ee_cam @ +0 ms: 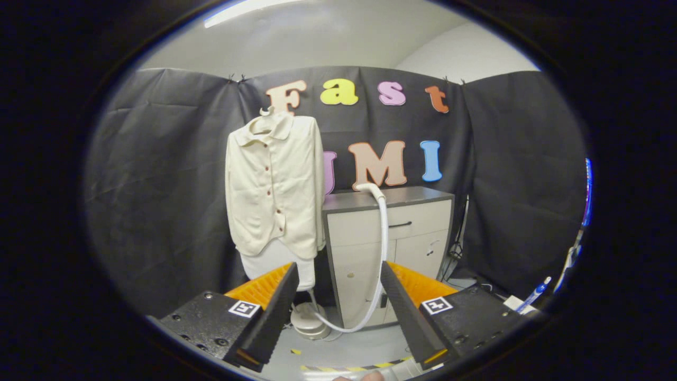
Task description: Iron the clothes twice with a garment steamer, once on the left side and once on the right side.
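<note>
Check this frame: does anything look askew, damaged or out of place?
Nothing stands out. The cream shirt hangs straight on its hanger beside the cabinet; the steamer hose loops to its base on the floor. The hand-held gripper is open, holding nothing.

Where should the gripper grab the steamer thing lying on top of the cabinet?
Probably at the steamer head, where the white hose bends onto the cabinet. Come from the front, slightly above: its end lies flat there. The gripper is open, well short.

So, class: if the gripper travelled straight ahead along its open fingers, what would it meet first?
Probably the white steamer hose hanging before the pale grey cabinet; the open gripper frames both, though depth is unclear.
</note>
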Available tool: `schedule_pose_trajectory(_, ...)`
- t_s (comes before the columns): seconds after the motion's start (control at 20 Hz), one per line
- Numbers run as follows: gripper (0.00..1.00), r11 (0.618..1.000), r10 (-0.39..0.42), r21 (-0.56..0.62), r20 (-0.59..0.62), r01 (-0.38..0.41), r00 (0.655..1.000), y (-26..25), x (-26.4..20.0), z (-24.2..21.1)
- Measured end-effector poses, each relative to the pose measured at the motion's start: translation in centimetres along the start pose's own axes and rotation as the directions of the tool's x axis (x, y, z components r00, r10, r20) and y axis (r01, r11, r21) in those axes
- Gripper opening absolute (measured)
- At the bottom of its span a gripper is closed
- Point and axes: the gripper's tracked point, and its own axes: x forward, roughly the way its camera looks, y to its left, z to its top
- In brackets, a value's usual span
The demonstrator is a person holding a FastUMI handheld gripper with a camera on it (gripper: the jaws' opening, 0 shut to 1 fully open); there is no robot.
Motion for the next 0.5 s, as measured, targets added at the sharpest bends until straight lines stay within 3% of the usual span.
schedule_pose_trajectory(0.35,0.95,0.997,0.069,0.032,-0.003,-0.068,0.998,-4.5,10.7,1.7)
schedule_pose_trajectory(0.5,0.95,0.997,0.066,0.051,-0.033,-0.064,0.997,-6.1,14.4,1.1)
